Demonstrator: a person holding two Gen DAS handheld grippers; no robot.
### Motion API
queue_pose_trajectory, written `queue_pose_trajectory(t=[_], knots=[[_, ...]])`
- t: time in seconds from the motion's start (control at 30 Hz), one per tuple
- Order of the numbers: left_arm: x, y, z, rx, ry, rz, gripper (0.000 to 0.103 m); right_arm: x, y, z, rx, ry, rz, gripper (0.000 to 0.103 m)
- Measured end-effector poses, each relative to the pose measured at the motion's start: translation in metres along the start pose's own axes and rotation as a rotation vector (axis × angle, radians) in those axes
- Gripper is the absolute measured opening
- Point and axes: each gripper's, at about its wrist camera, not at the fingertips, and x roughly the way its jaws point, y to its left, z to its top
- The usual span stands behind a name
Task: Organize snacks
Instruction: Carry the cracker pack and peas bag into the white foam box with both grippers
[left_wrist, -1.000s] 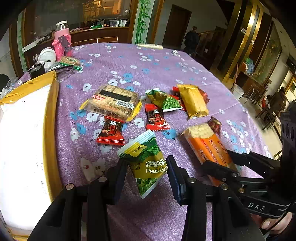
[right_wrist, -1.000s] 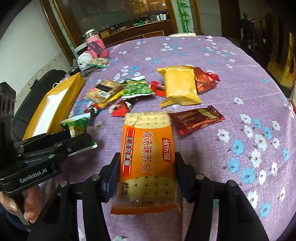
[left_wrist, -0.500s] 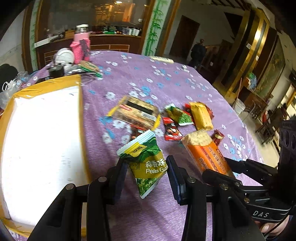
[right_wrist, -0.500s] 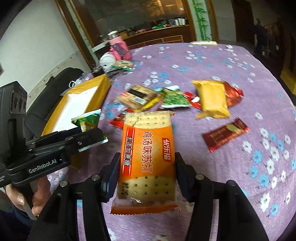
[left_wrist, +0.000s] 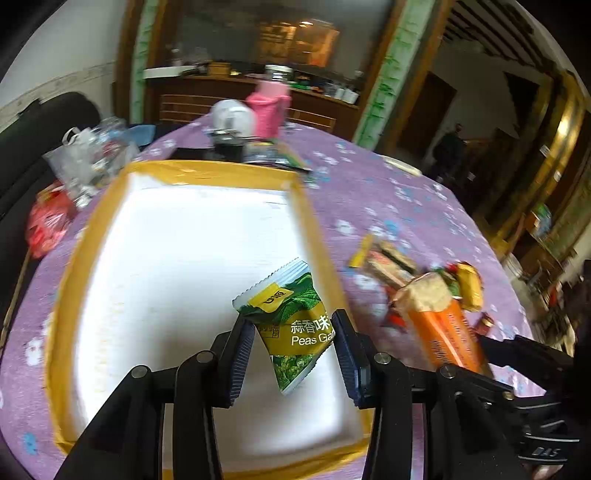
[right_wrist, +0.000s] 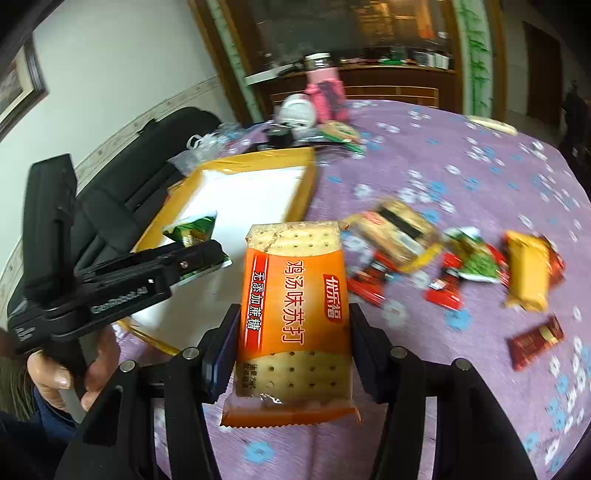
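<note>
Both packets held, one over the tray, one short of it

The peas packet (left_wrist: 291, 325) hangs pinched in the left gripper (left_wrist: 293, 354) over the white tray (left_wrist: 177, 266); the cracker pack (right_wrist: 295, 317), clamped in the right gripper (right_wrist: 291, 354), hangs above the tablecloth (right_wrist: 480, 177) and could miss if released early

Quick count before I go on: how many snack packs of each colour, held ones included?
Green packs: 2
Orange pack: 1
Yellow pack: 1
Tan pack: 1
Red packs: 2
Dark red packs: 2
Total: 9; blur may hide more.
</note>
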Motion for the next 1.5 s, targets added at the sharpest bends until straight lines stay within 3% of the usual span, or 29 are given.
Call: queue_pose_trajectory(t=[0.3, 0.43, 0.87, 1.5], knots=[[0.004, 0.055, -0.016, -0.049, 0.029, 0.109, 0.045, 0.042, 0.053, 0.007, -0.105, 0.068, 0.043, 0.055], [0.008, 0.068, -0.020, -0.063, 0.045, 0.123, 0.046, 0.061, 0.065, 0.005, -0.136, 0.102, 0.031, 0.055], [0.020, 0.077, -0.025, -0.025, 0.063, 0.166, 0.046, 0.101, 0.077, 0.004, -0.185, 0.154, 0.017, 0.055], [0.021, 0.076, -0.024, -0.038, 0.063, 0.163, 0.052, 0.096, 0.089, -0.007, -0.271, 0.121, -0.022, 0.056]])
